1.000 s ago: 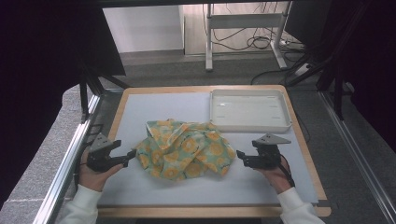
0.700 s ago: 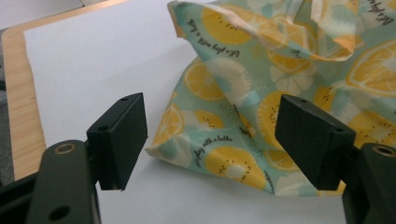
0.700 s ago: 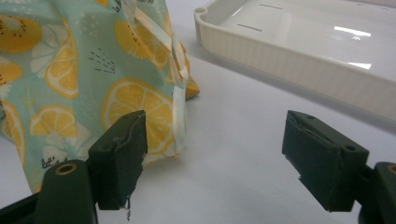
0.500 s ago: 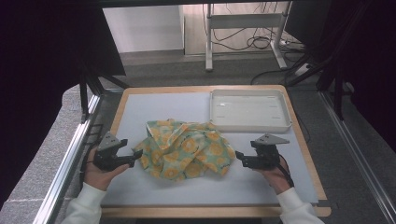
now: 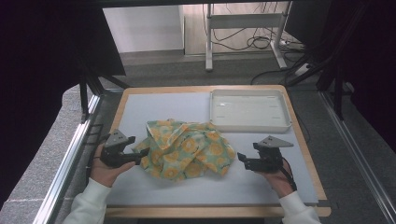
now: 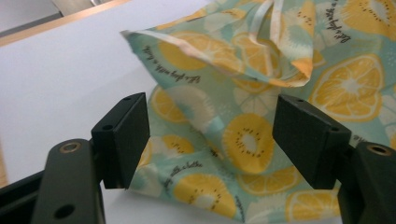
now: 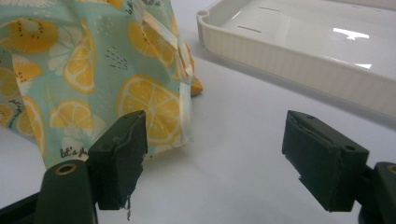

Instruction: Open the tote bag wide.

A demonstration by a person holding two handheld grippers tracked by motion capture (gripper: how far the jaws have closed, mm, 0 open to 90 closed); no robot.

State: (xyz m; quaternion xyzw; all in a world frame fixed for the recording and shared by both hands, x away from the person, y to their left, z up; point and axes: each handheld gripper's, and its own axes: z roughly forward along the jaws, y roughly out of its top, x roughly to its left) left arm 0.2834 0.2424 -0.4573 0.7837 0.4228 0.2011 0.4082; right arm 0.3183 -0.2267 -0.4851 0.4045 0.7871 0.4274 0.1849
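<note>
My table (image 5: 140, 105) carries the crumpled lemon-print cloth (image 5: 187, 148) at its middle, with the white tray (image 5: 248, 110) beyond it toward my right, holding nothing. My left hand (image 5: 103, 170) lies low at the cloth's left edge; my left gripper (image 5: 140, 156) has its jaws spread wide with the cloth's edge between them, not pinched. My right gripper (image 5: 242, 158) sits just beside the cloth's right edge, jaws parted, gripping nothing

Cloth (image 5: 187, 149): mint w/ yellow citrus print; tray (image 5: 249, 111) white; mat (image 5: 163, 102) pale grey.
</note>
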